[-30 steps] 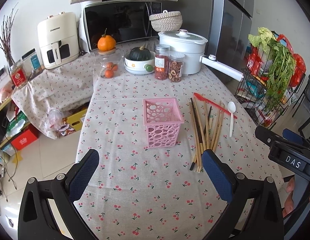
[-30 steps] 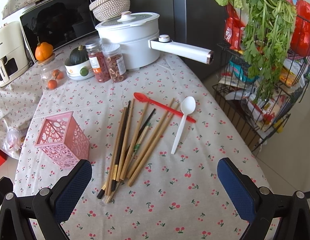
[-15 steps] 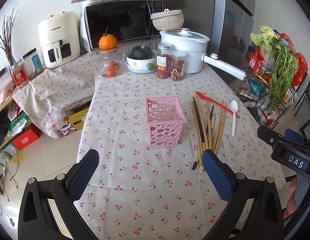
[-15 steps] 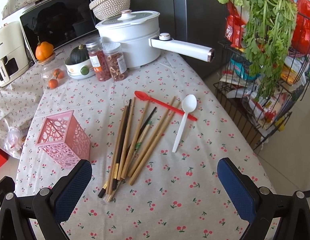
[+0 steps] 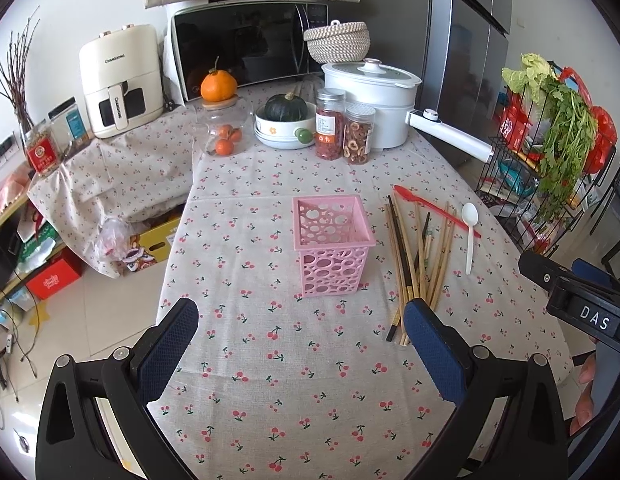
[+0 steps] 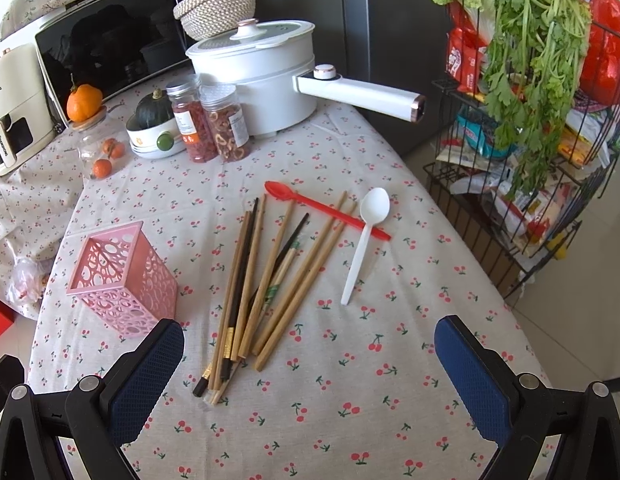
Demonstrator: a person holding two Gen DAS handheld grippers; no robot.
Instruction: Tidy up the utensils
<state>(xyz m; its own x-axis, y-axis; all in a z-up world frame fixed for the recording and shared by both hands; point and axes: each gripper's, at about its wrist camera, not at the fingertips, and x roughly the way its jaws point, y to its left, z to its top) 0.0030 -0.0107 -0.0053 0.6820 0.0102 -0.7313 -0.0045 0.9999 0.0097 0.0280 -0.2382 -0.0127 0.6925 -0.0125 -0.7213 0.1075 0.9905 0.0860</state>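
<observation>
A pink perforated utensil basket [image 5: 332, 244] [image 6: 123, 280] stands upright and empty on the cherry-print tablecloth. To its right lies a loose pile of wooden and dark chopsticks [image 5: 418, 256] [image 6: 265, 276], a red spoon [image 5: 434, 208] [image 6: 322, 208] and a white spoon [image 5: 469, 232] [image 6: 366, 236]. My left gripper [image 5: 297, 344] is open and empty, above the cloth in front of the basket. My right gripper [image 6: 310, 364] is open and empty, above the near ends of the chopsticks; its body shows at the right in the left wrist view [image 5: 582, 304].
At the back stand a white pot [image 6: 257, 76] with a long handle, two jars [image 6: 209, 120], a bowl holding a squash [image 5: 285, 124], a glass jar of oranges [image 5: 221, 132], a microwave [image 5: 245, 44] and an air fryer [image 5: 119, 80]. A wire rack with greens [image 6: 526, 80] stands right of the table edge.
Both grippers have drawn back a little from the table; the basket and utensils have not moved, and both grippers stay open.
</observation>
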